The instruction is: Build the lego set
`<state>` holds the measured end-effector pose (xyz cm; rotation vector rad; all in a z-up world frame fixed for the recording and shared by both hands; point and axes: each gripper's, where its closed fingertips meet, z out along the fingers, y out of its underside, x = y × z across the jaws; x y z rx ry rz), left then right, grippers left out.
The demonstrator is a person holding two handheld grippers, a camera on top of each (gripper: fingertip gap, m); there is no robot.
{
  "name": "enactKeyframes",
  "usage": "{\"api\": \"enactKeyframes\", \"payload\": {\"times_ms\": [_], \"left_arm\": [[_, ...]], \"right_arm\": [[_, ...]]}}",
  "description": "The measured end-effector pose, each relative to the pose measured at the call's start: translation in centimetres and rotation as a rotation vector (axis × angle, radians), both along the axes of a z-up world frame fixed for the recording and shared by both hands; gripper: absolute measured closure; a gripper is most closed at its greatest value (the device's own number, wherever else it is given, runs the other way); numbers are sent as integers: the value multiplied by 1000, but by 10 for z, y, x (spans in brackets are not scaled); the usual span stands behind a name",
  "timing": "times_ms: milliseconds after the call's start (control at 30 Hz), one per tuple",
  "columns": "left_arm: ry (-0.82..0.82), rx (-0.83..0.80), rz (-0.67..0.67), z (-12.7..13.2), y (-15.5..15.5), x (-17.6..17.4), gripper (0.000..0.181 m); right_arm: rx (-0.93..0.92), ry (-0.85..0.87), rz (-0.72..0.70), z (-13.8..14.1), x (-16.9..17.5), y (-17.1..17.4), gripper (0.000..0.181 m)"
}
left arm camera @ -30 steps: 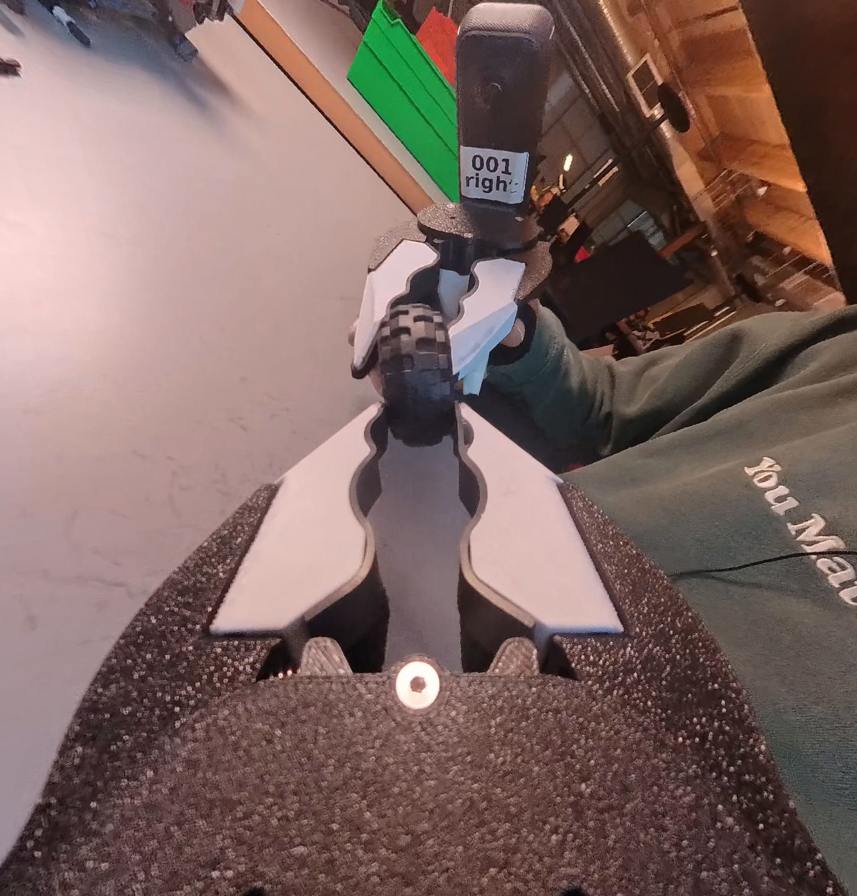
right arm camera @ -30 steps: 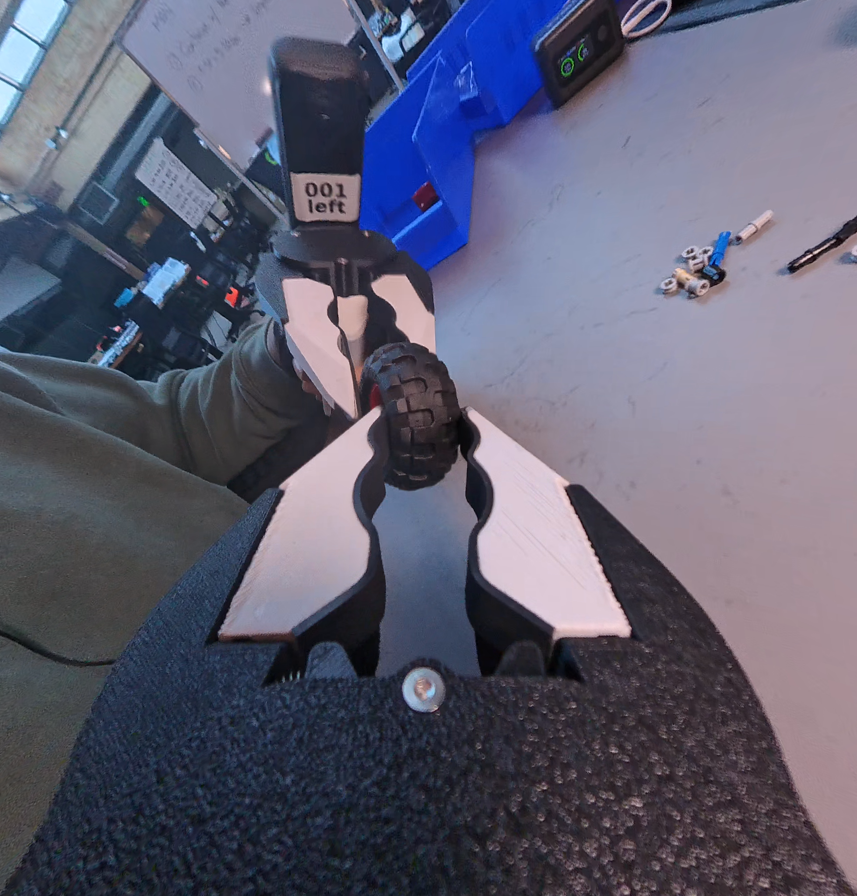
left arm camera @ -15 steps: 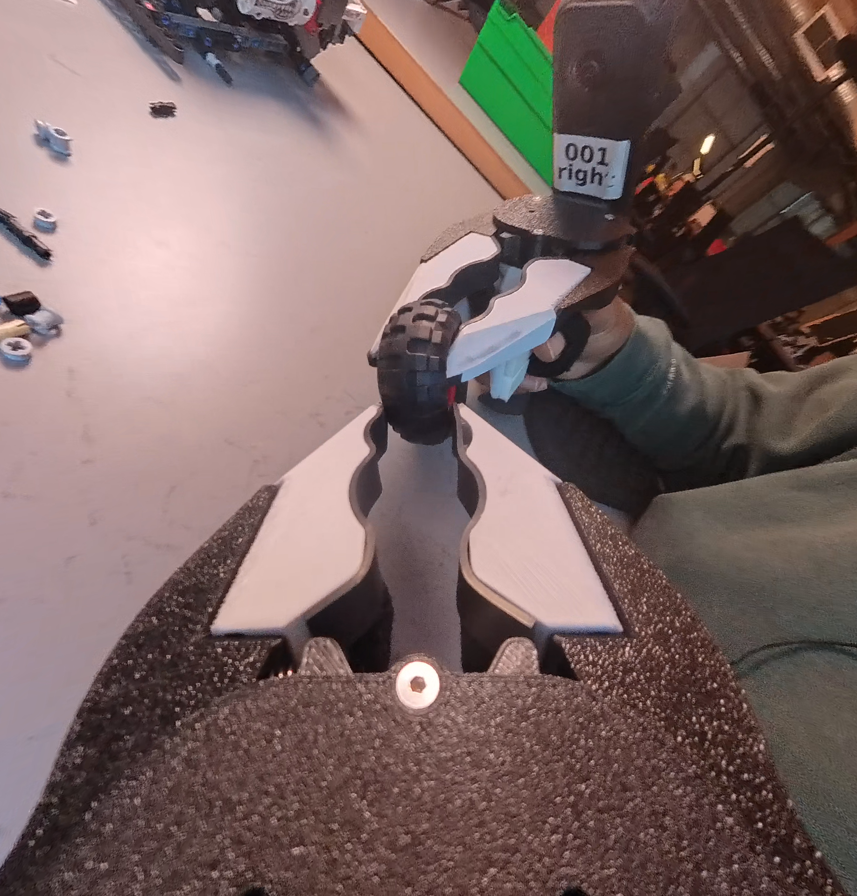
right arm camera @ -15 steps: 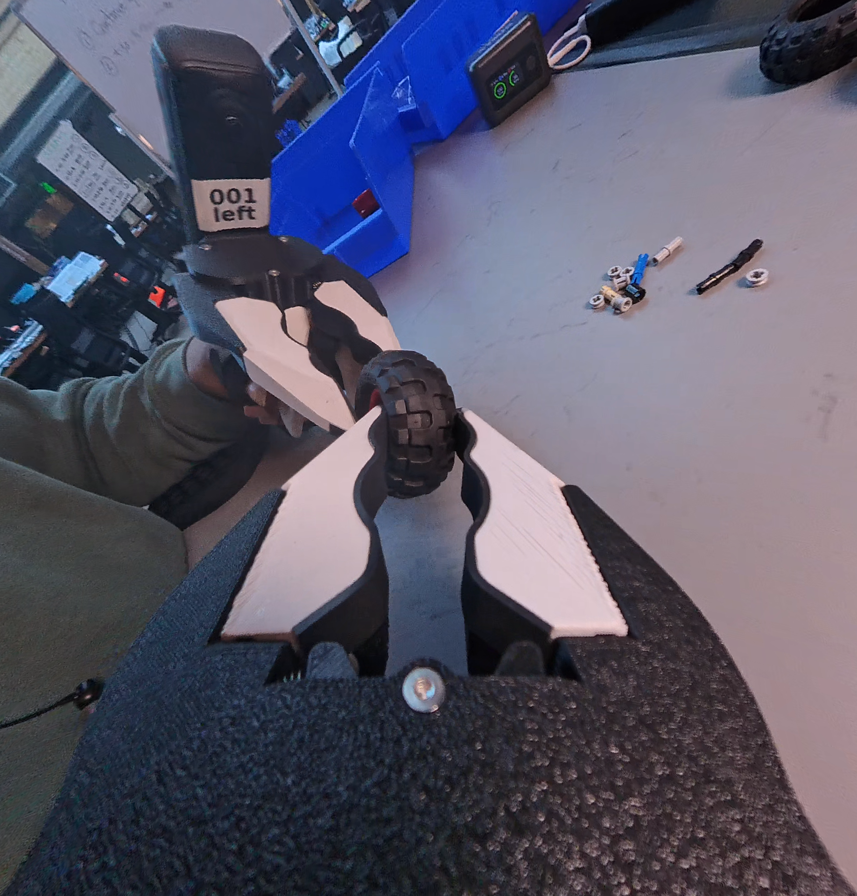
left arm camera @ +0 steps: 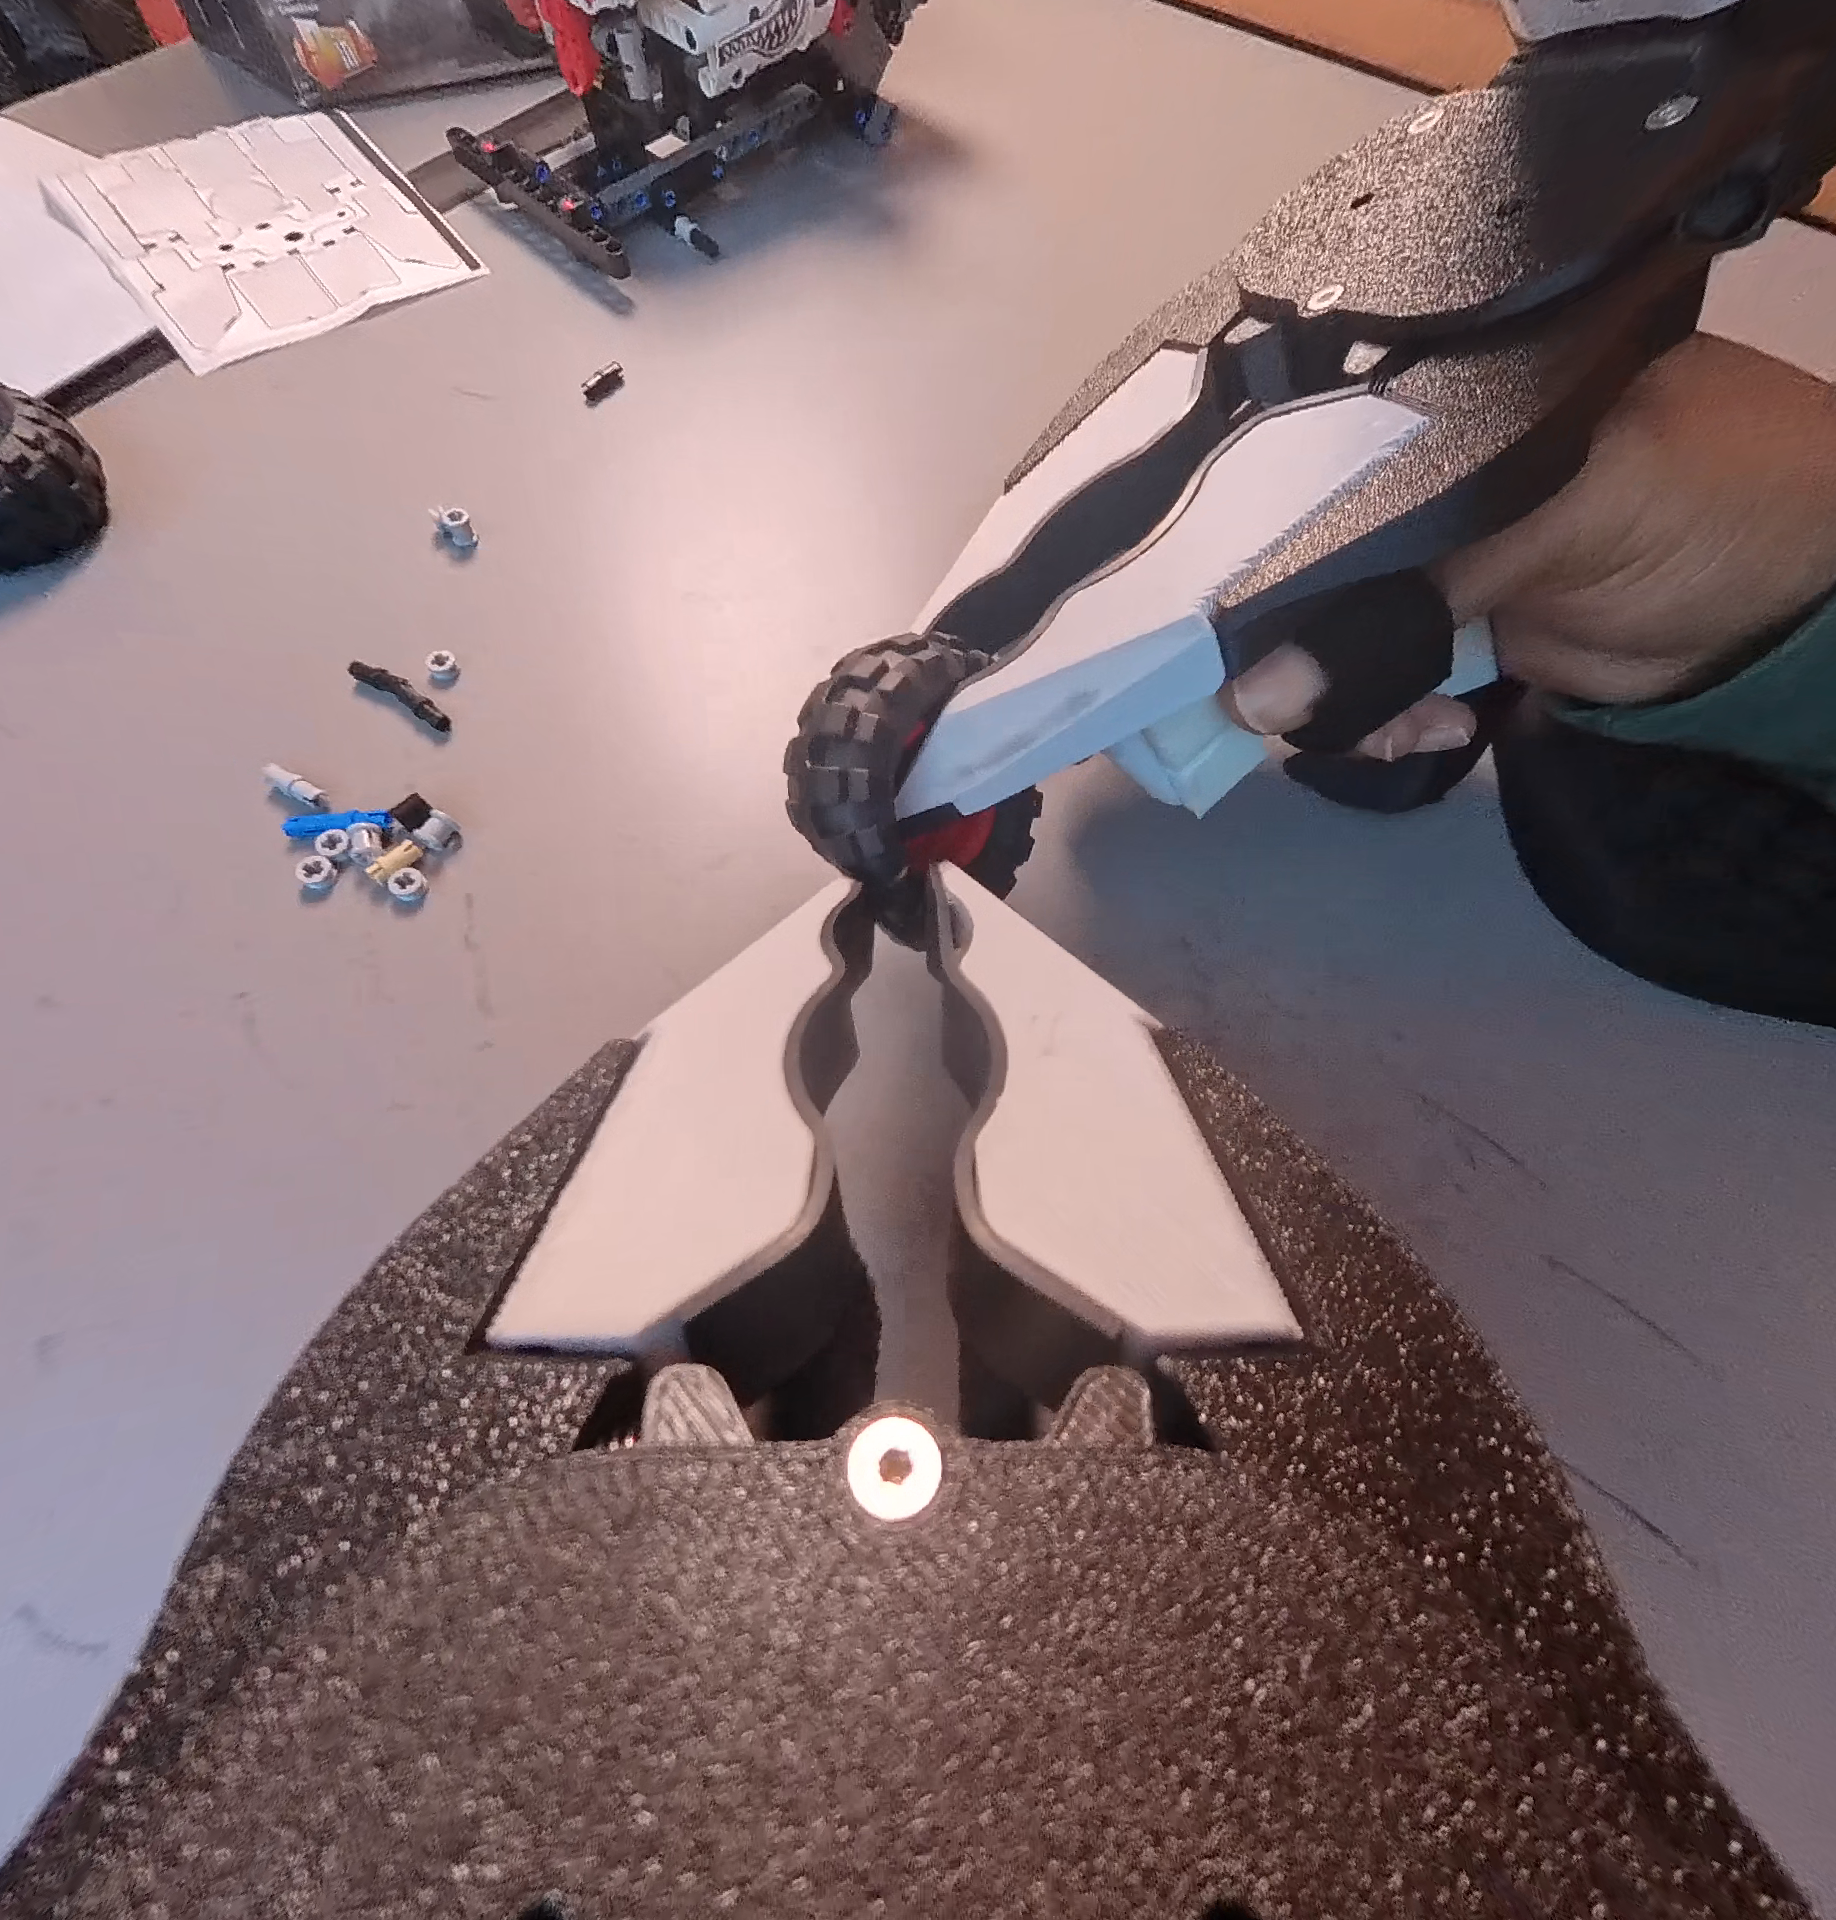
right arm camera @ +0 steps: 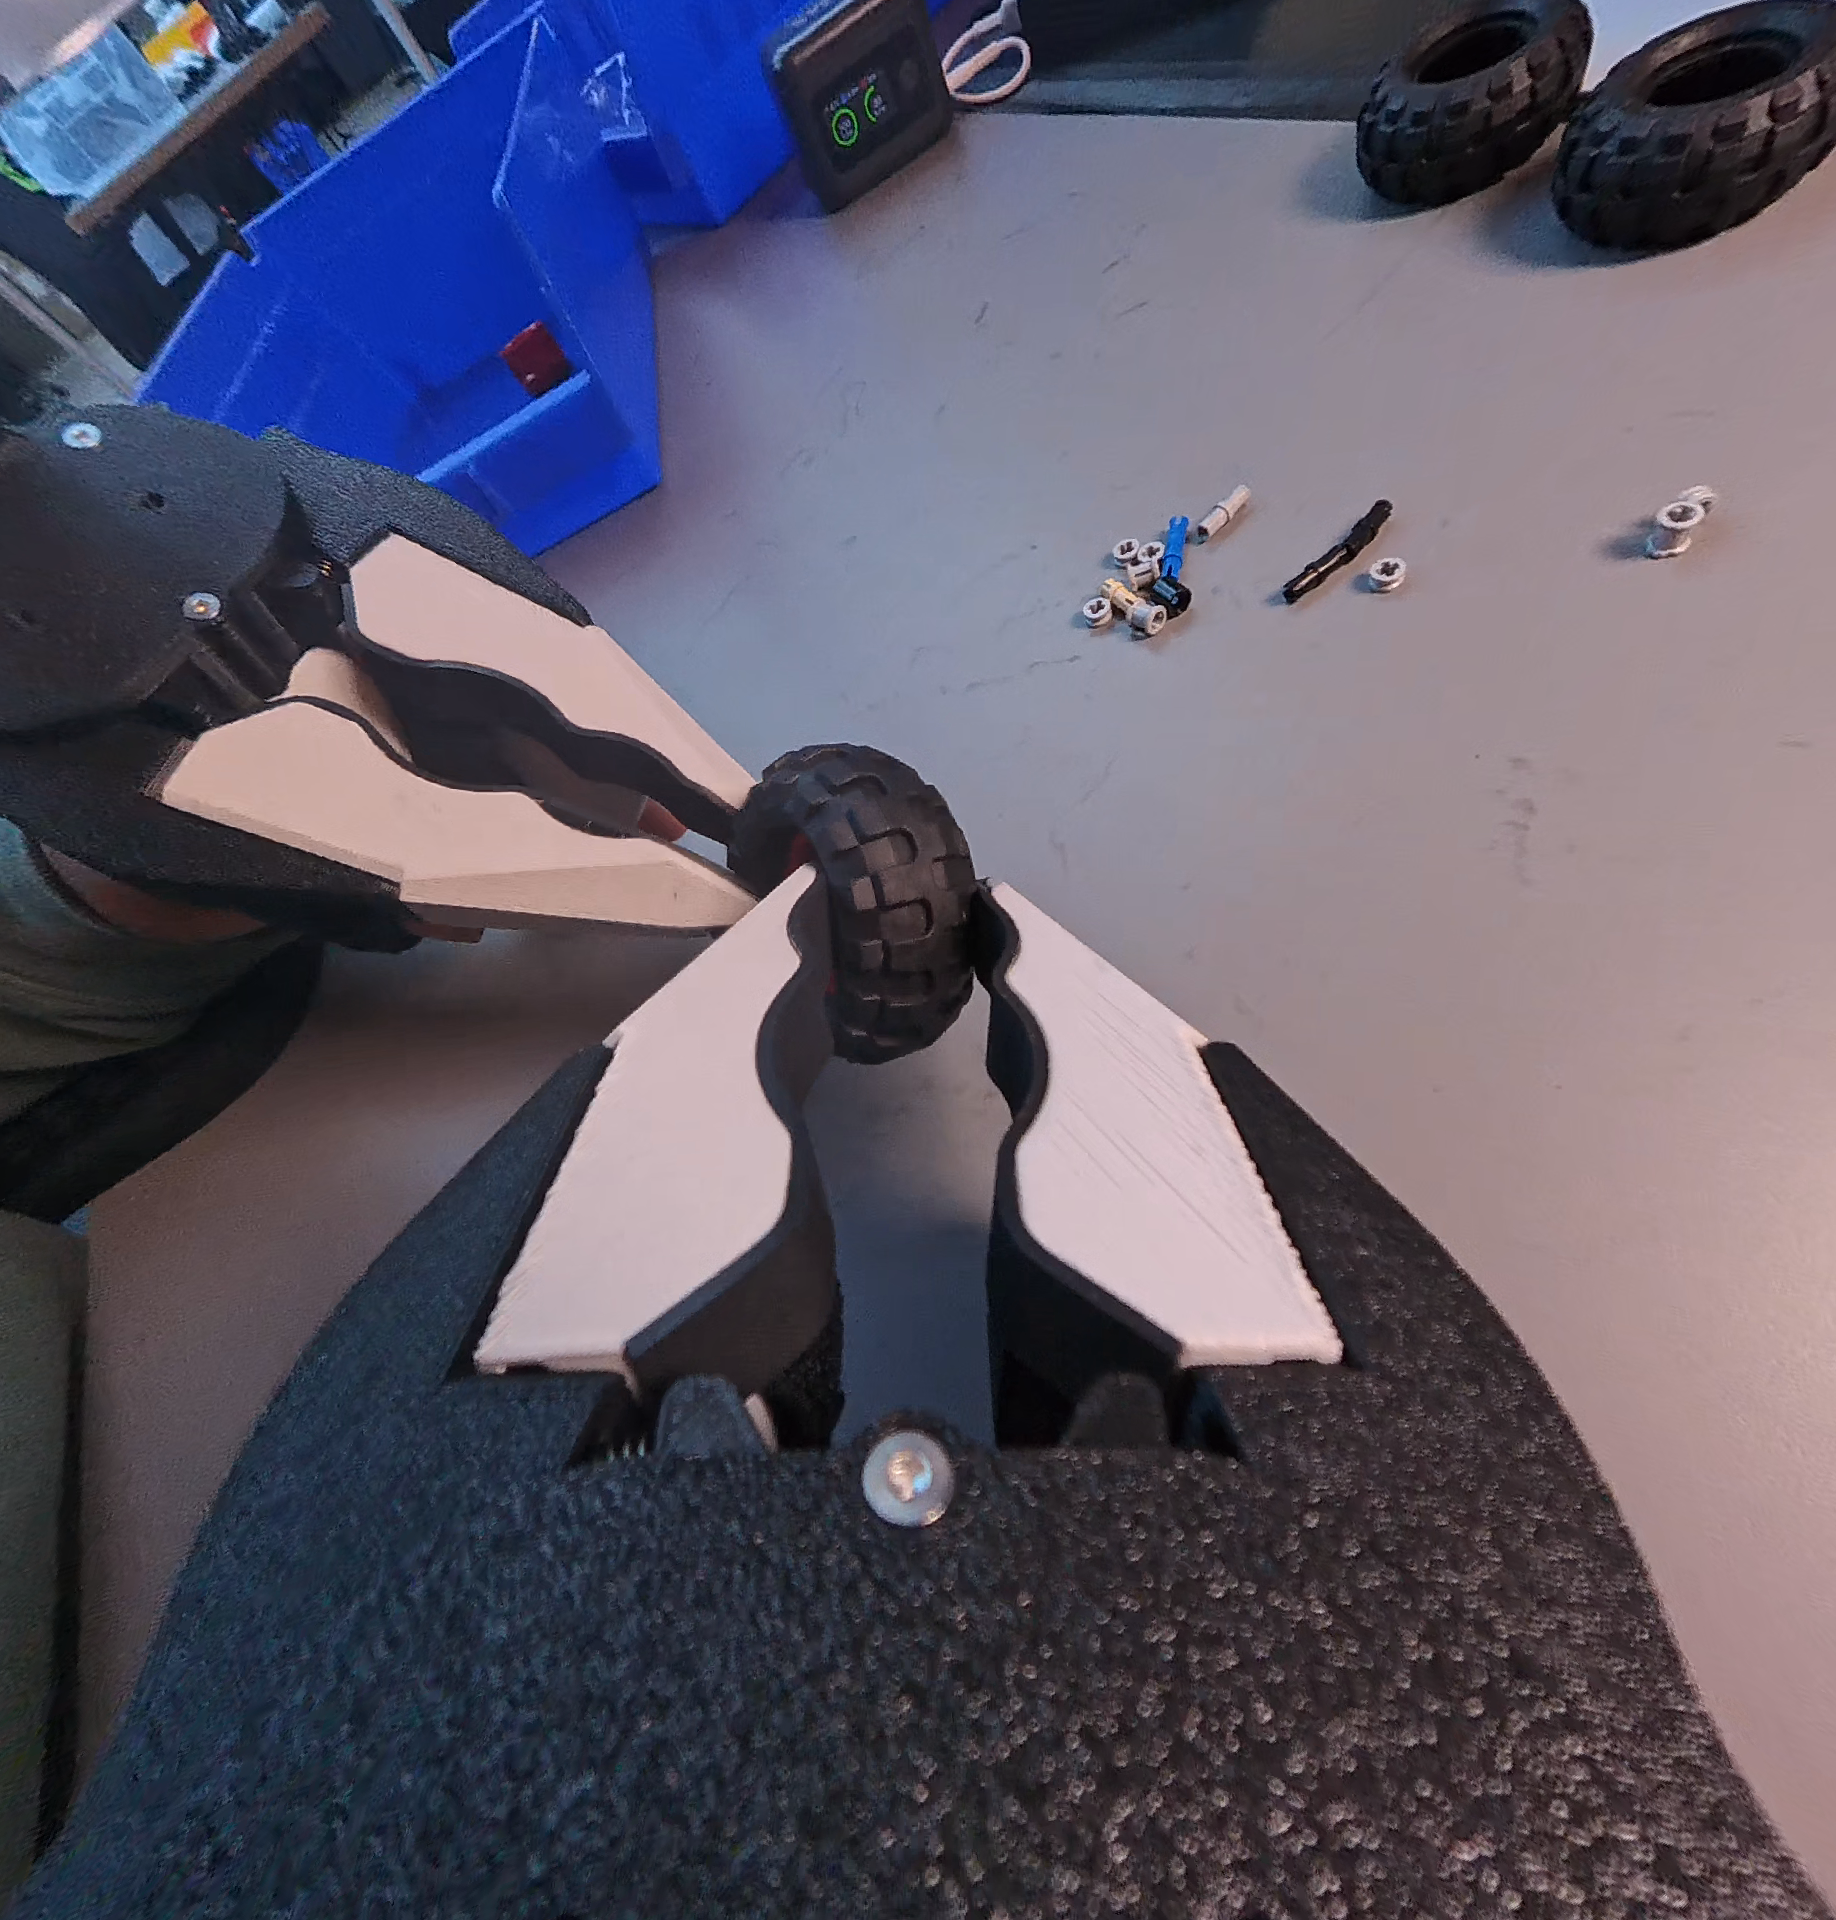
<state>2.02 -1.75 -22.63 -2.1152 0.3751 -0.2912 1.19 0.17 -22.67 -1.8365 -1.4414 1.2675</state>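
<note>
Wheel [right arm camera: 872, 894] up off the table [right arm camera: 1309, 935], clamped across its tread by right gripper [right arm camera: 893, 914]. Left gripper [left arm camera: 893, 914] nearly shut, tips at the red hub, grip unclear; probably steadying for a pin. 2 tyres [right arm camera: 1579, 114] far right; model [left arm camera: 685, 94] far left.

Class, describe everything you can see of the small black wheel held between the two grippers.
The small wheel is a knobbly black tyre, rubbery-looking, on a red hub. It is held above the grey table, clear of the loose parts. The right gripper clamps it across its sides, tread facing that camera. The left gripper, nearly shut, pinches something dark at the tyre's lower edge; exactly what cannot be told. It looks intact and far smaller than the two loose tyres behind.
</note>
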Motion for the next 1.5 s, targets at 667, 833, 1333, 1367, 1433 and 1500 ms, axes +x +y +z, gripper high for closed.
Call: {"api": "enactKeyframes", "payload": {"times_ms": [667,833,1333,1367,1433,1500], "left_arm": [[-542,102,-266,55,-16,16,142],[-456,125,-390,60,-33,36,155],[-182,92,-566,34,-59,55,155],[-177,96,-569,33,-60,55,155],[-174,92,-576,30,-61,54,156],[-176,83,-589,26,-62,53,157]], "right_arm": [[-23,289,217,56,13,-26,157],[223,354,337,62,26,-40,156],[652,419,517,44,49,-65,156],[646,423,519,43,49,-66,156],[639,418,529,40,48,-66,156],[619,406,546,35,47,-68,156]]}}
